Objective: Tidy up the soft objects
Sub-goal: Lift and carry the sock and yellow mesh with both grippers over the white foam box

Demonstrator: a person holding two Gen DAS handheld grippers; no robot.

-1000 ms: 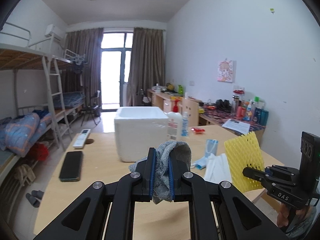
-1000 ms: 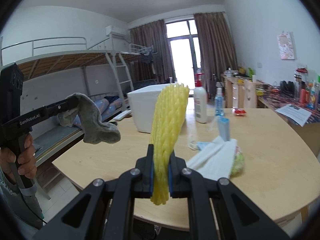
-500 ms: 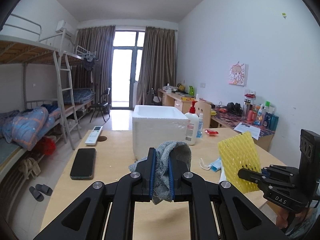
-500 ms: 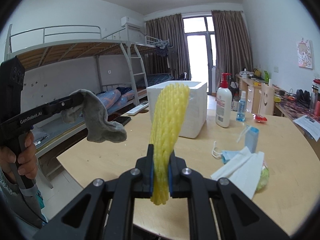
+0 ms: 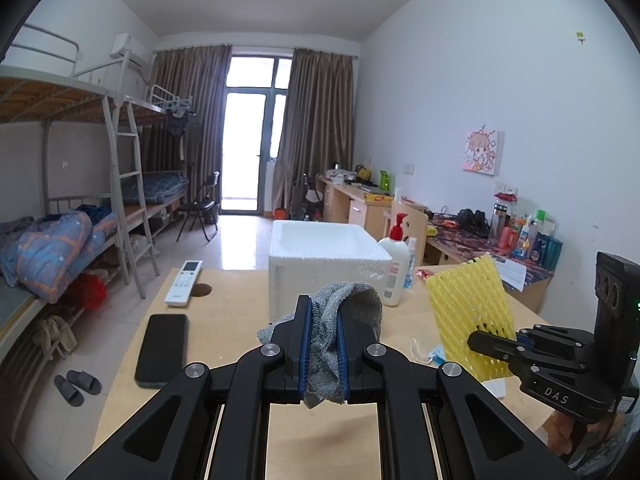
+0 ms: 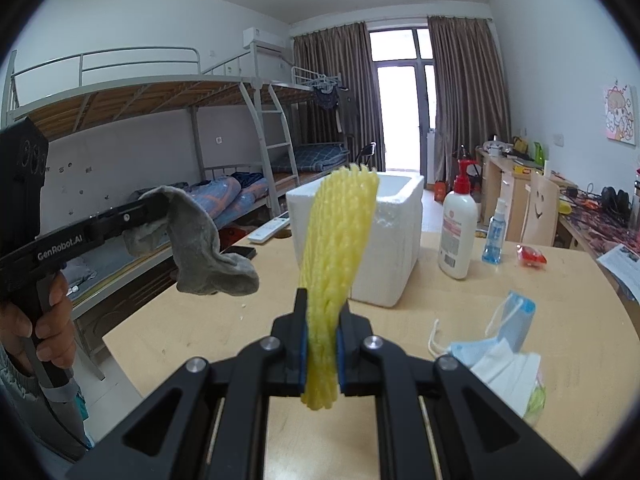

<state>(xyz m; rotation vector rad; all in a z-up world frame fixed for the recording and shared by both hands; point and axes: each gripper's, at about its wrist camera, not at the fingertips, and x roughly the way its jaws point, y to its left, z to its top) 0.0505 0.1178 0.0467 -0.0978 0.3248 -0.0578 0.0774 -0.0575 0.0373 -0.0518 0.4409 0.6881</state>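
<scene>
Our left gripper [image 5: 323,350] has its pads clamped on a grey sock [image 5: 340,320], pinched mid-length so one end loops over the right finger and the rest hangs limp below the jaws. Our right gripper [image 6: 322,350] is closed tight on a yellow foam net sleeve [image 6: 340,232], which stands up springy from the pads.

Both look light and soft. We judge the sock will sag and swing, so a pinch near the middle suits it. The net crushes easily but rebounds, and a low grip keeps it steady.

Both are held in the air over the near part of the wooden table [image 6: 440,296]. The open white foam box [image 5: 320,256] sits just beyond them. To the right lies a blue face mask [image 6: 496,344] on tissues, still to be collected.
</scene>
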